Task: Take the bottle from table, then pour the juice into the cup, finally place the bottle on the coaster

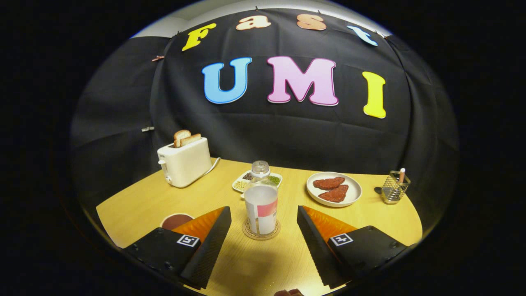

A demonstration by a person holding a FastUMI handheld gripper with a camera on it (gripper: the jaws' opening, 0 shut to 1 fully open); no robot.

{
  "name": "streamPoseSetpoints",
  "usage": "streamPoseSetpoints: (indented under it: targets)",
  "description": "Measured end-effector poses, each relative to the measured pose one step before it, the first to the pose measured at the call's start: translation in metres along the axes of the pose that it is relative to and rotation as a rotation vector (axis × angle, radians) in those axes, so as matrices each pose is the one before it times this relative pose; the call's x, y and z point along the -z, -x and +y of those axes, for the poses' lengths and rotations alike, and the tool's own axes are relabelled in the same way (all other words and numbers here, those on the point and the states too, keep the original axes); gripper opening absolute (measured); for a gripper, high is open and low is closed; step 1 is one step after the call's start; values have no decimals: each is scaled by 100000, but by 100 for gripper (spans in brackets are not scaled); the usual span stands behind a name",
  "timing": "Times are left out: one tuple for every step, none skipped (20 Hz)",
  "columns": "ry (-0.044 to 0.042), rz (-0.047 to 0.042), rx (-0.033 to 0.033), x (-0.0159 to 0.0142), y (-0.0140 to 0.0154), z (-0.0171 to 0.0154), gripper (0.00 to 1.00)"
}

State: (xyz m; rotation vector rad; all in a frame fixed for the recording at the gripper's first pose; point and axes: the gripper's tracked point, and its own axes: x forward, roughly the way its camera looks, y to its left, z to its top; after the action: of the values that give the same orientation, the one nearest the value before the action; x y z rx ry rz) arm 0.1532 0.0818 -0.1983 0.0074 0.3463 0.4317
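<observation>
Bottle [261, 201] is the landmark here: it stands upright on a round coaster [261, 235], clear plastic with a pale label and a clear cap, on the wooden table [370, 218]. The gripper [263, 224] is released, its two fingers spread wide with the bottle between them; one fingertip [224, 218] lies to the left of the bottle and the other to the right, each with a visible gap of bare table before the bottle, so neither finger touches it.

Left of the bottle, just beyond the left finger and partly hidden by it, sits a cup [176, 220] with dark liquid inside. Farther left and behind the bottle stands a cream toaster [185, 163] with two slices of bread [185, 138] sticking out of its slots, its cord trailing toward the wall. Directly behind the bottle, partly covered by its neck, lies a small divided tray [243, 181] holding what looks like seeds or beans. Right of the bottle and a little behind it rests a white plate [353, 193] with two reddish-brown patties [332, 188]. Well to the right of the bottle, near the table's far edge, stands a wire holder [393, 190] with a pen-like stick in it.
</observation>
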Motion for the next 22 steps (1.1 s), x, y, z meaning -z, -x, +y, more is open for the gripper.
streamPoseSetpoints:
  targets:
    - [441,-540,2577,-799,1200,-673,99]
    - [127,-1455,1289,-1108,1245,-304,99]
    - [-206,-1648,786,-1084,1106,-261,99]
    - [159,-2060,767,-1119,1108,-167,99]
    - [878,-2284,1556,-1207,1021,-386,99]
    - [1604,-2268,3470,-809,1310,-532,99]
    - [1514,-2601,3570,-1184,938,-974,98]
    - [1328,-2457,1724,-1227,1062,-481,98]
    - [1232,-1816,1406,-1021,1014,-323,98]
    - [1050,-1715,1440,-924,992,-372,98]
    - [653,-1400,1072,-940,999,-250,98]
    - [-264,-1682,1298,-1022,1099,-257,98]
    - [-1647,-2615,1329,-1274,1147,-151,98]
    - [-2157,-2632,553,-1162,1392,82,98]
    - [-1510,-2217,672,-952,1273,146,98]
    - [-565,-644,1838,-385,1062,-179,98]
    - [-640,665,1837,-95,1047,-282,98]
    - [-1564,1182,1343,40,1174,-211,98]
    - [-1569,1343,815,49,946,-93,98]
    - [-2198,1606,1511,200,850,-256,98]
    - [-2146,1018,1035,142,699,-114,98]
    - [-2283,738,910,134,568,-163,98]
